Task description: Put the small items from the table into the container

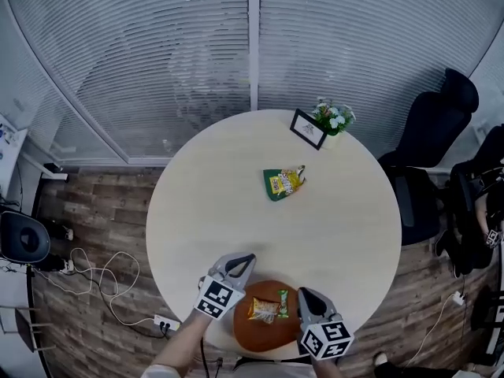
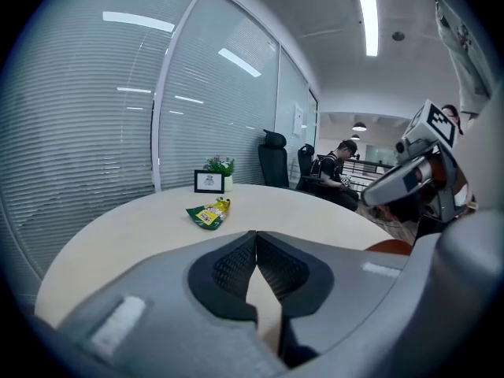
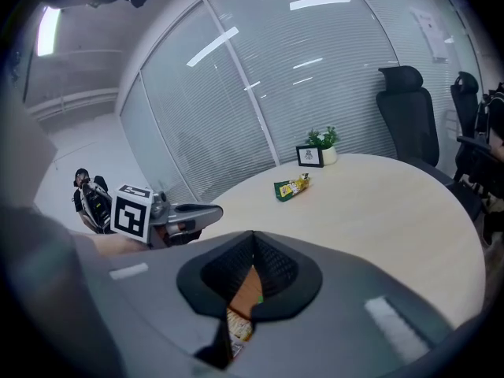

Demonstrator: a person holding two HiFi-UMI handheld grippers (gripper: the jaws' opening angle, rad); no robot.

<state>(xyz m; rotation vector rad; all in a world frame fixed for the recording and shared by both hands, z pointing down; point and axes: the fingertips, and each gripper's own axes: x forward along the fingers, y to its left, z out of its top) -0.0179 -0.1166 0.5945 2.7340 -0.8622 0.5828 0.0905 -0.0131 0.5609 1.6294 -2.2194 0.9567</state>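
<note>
A green and yellow snack packet [image 1: 282,183] lies on the round table [image 1: 339,235], past its middle; it also shows in the left gripper view [image 2: 209,213] and the right gripper view [image 3: 291,187]. At the near edge sits an orange bowl [image 1: 272,335] with another packet [image 1: 268,309] inside. My left gripper [image 1: 247,260] hovers by the bowl's left rim, shut and empty [image 2: 256,235]. My right gripper [image 1: 302,294] is over the bowl's right rim, its jaws together with nothing between them [image 3: 253,236]; below them the bowl [image 3: 248,288] and its packet [image 3: 239,325] peek through.
A small framed picture [image 1: 308,128] and a potted plant [image 1: 334,116] stand at the table's far edge. Black office chairs [image 1: 429,140] stand to the right. Blinds cover the glass wall behind. Cables and a power strip [image 1: 163,322] lie on the wooden floor at left.
</note>
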